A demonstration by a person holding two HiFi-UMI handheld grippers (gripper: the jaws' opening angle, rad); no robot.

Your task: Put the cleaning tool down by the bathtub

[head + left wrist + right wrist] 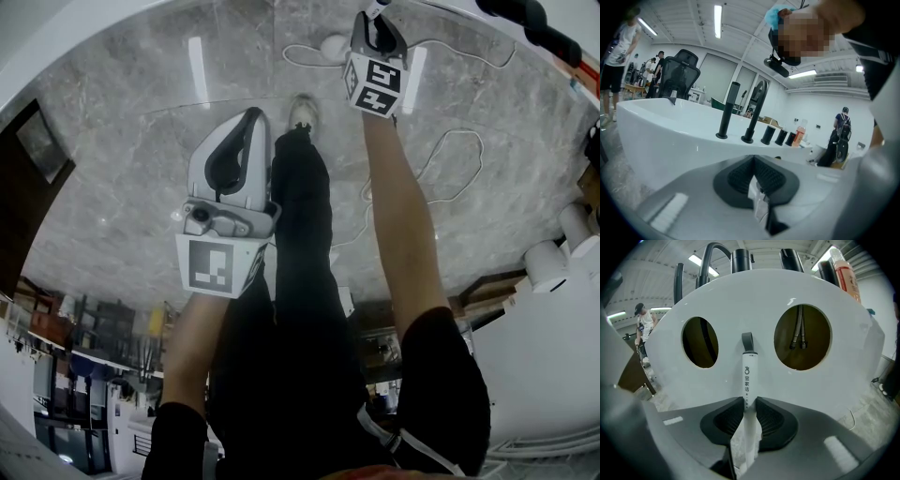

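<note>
Faces the tub (740, 301) end-on, white wall just beyond the right fingertips. Carries the left gripper (752, 159) pinched together on nothing, tub rim well ahead of its tips. Clamps the tool (748, 371) by its slim white handle between the right gripper (749, 401) fingers, handle jutting past the tips toward the wall. Judged roughly halfway: brought to the tub, not yet put down; lowering and letting go left.

Slim white cleaning tool (748, 376) before bathtub (740, 296)
</note>
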